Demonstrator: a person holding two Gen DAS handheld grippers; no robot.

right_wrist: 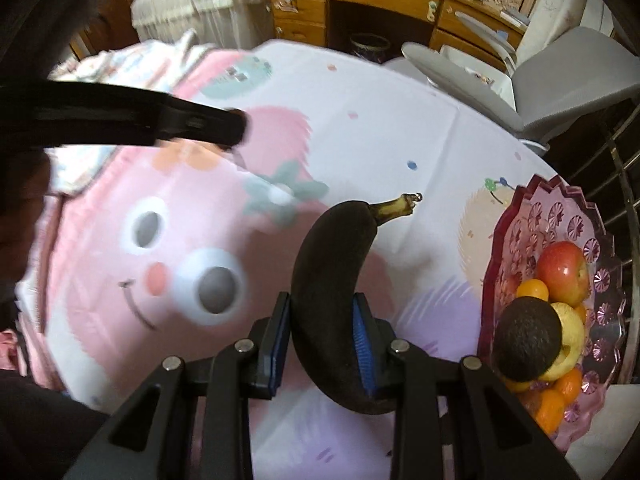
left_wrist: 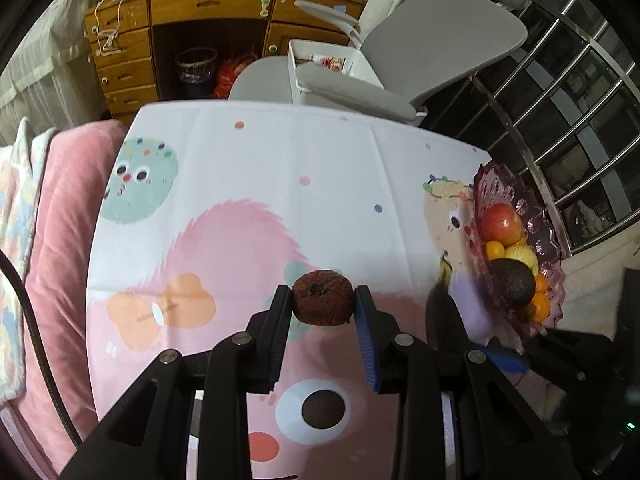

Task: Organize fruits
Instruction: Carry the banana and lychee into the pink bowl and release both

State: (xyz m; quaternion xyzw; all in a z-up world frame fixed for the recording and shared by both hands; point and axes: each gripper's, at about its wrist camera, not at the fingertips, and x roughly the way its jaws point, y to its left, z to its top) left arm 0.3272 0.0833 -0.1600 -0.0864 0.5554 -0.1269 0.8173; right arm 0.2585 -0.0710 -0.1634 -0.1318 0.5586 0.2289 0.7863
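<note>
My left gripper [left_wrist: 322, 300] is shut on a small, round, dark reddish-brown fruit [left_wrist: 322, 297], held above the cartoon-print tablecloth [left_wrist: 280, 184]. My right gripper [right_wrist: 322, 312] is shut on a blackened banana [right_wrist: 332, 280] whose yellowish stem points away from me. A pink glass fruit bowl [right_wrist: 560, 216] at the right table edge holds a red apple [right_wrist: 564, 272], a dark avocado [right_wrist: 526, 340], a yellow fruit and several small oranges. In the left wrist view the same bowl [left_wrist: 496, 184] sits at the right, with the right gripper's dark body [left_wrist: 444, 312] beside it.
A grey chair [left_wrist: 420, 40] with a white bin [left_wrist: 320, 64] stands past the table's far edge, before a wooden desk [left_wrist: 192, 8]. A pink cushion [left_wrist: 60, 240] lies left of the table. Metal railing [left_wrist: 580, 100] runs at the right. The left gripper's black finger [right_wrist: 200, 124] crosses the right wrist view.
</note>
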